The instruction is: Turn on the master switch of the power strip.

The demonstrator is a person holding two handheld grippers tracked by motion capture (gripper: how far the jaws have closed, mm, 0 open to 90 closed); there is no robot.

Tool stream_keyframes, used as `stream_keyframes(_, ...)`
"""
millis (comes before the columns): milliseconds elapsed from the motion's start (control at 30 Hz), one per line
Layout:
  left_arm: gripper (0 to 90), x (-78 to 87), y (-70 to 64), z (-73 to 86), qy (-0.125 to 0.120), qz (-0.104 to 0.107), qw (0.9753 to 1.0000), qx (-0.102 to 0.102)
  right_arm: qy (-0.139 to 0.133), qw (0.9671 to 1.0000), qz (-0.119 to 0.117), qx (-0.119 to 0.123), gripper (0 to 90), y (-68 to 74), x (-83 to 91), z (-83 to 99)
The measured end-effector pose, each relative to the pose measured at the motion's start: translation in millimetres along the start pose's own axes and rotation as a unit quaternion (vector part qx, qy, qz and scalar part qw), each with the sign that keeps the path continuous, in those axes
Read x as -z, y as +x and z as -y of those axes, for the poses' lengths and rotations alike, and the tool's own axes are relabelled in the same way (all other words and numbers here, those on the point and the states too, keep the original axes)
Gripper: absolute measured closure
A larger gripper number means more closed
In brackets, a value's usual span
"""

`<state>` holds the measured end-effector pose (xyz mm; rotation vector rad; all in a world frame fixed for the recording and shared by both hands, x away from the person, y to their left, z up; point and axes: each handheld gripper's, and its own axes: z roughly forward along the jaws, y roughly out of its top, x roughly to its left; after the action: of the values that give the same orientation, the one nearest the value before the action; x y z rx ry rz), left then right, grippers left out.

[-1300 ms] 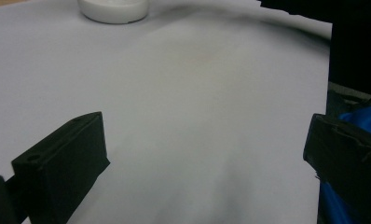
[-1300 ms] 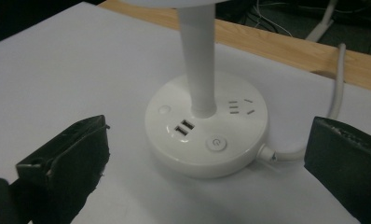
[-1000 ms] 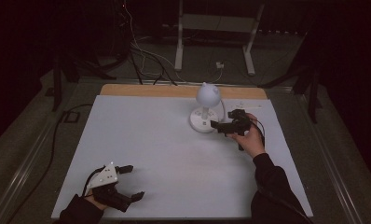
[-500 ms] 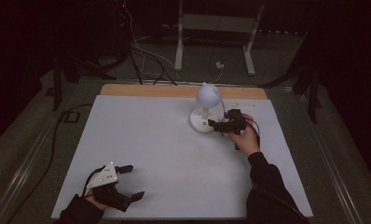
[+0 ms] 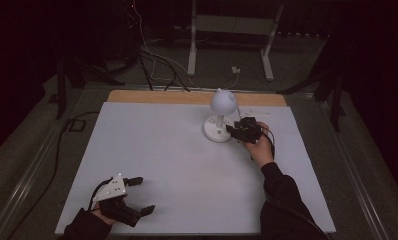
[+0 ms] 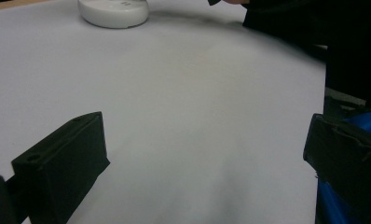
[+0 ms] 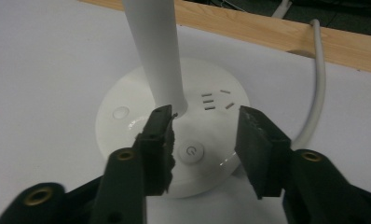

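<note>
A small white desk lamp [image 5: 221, 103] stands at the back right of the white table top [image 5: 177, 150], with a round base [image 5: 215, 133] [image 7: 141, 126] [image 6: 113, 10] and an upright stem [image 7: 155, 51]. My right gripper [image 5: 235, 131] [image 7: 206, 128] is open just above the near edge of that base. The round power button [image 7: 192, 151] lies between its jaws, and the left jaw is close against the foot of the stem. My left gripper [image 5: 143, 196] [image 6: 204, 158] rests open and wide near the front left edge, with nothing between its jaws.
A white cable [image 7: 316, 93] runs from the lamp base over the wooden back edge [image 7: 277, 35] [image 5: 187, 97]. Beyond the table are a metal stand [image 5: 229, 30] and floor cables [image 5: 157, 65]. A dark sleeve [image 6: 295, 18] reaches in from the right.
My right gripper has moved left, closer in over the lamp base. The left gripper has stayed where it was.
</note>
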<state>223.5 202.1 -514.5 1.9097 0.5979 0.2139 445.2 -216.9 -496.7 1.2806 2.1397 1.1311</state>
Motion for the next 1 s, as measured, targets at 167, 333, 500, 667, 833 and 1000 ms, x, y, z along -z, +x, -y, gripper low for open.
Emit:
stream_keyframes(167,0.1,0.1,0.0,0.1,-0.002,-0.001,1.0,0.0,0.007,1.0,0.001,-0.002,72.3,1.2,-3.1,-1.0)
stream_keyframes(333,0.1,0.0,0.0,0.2,-0.001,0.0,1.0,0.0,0.008,0.9999,0.009,-0.005,85.7,2.4,-4.2,-1.1)
stream_keyframes(500,0.1,0.2,0.1,0.3,-0.001,0.0,1.0,0.001,0.01,0.9998,0.014,-0.007,89.8,3.7,-6.7,0.5)
stream_keyframes(667,0.1,0.1,0.2,0.3,-0.001,0.001,1.0,0.001,0.017,0.9998,0.013,0.001,89.8,6.5,-9.3,1.4)
stream_keyframes(833,0.1,0.3,0.3,0.4,-0.002,0.001,1.0,0.002,0.021,0.9997,0.01,0.001,89.8,8.2,-11.3,3.0)
stream_keyframes(1000,0.1,0.2,0.4,0.4,-0.001,0.001,1.0,0.001,0.021,0.9998,0.006,-0.005,89.8,6.8,-11.7,3.5)
